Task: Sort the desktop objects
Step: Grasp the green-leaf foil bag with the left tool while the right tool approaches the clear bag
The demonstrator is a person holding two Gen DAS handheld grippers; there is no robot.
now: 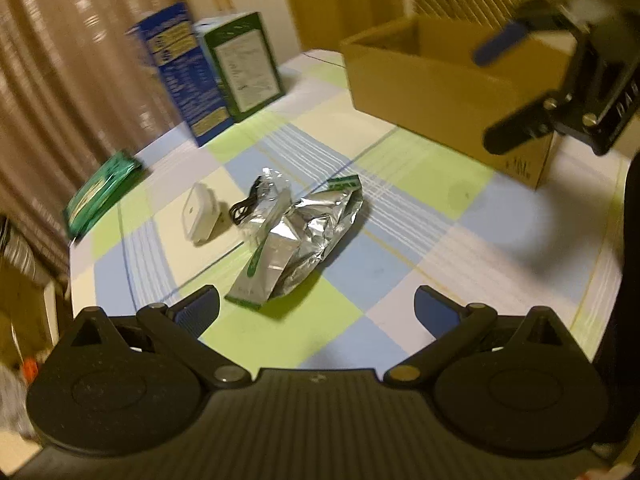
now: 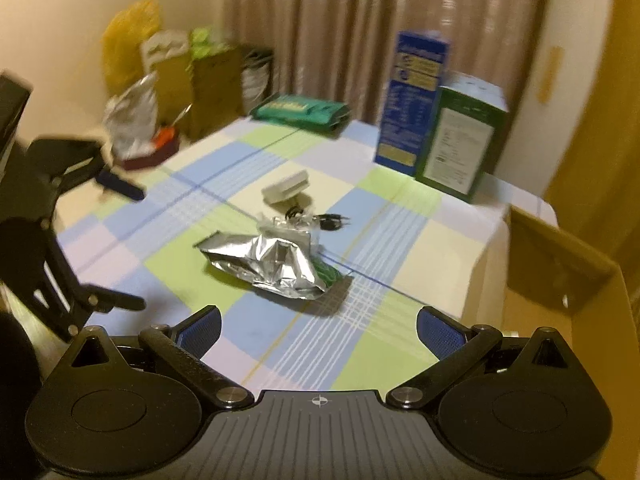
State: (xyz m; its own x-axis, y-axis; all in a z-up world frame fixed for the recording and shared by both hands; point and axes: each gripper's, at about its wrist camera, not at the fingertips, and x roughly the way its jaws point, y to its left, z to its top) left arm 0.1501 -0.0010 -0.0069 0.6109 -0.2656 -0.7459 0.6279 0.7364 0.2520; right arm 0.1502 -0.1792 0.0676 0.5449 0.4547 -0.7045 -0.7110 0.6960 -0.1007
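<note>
A crumpled silver foil pouch lies mid-table on the checked cloth. Beside it are a white adapter and a black cable in a clear bag. An open cardboard box stands at the table's right. My left gripper is open just short of the pouch, with nothing between its fingers. My right gripper is open by the cardboard box's near corner and holds nothing.
A blue carton and a green carton stand upright at the far edge. A flat green packet lies near a far corner. Bags and clutter sit beyond the table, before curtains.
</note>
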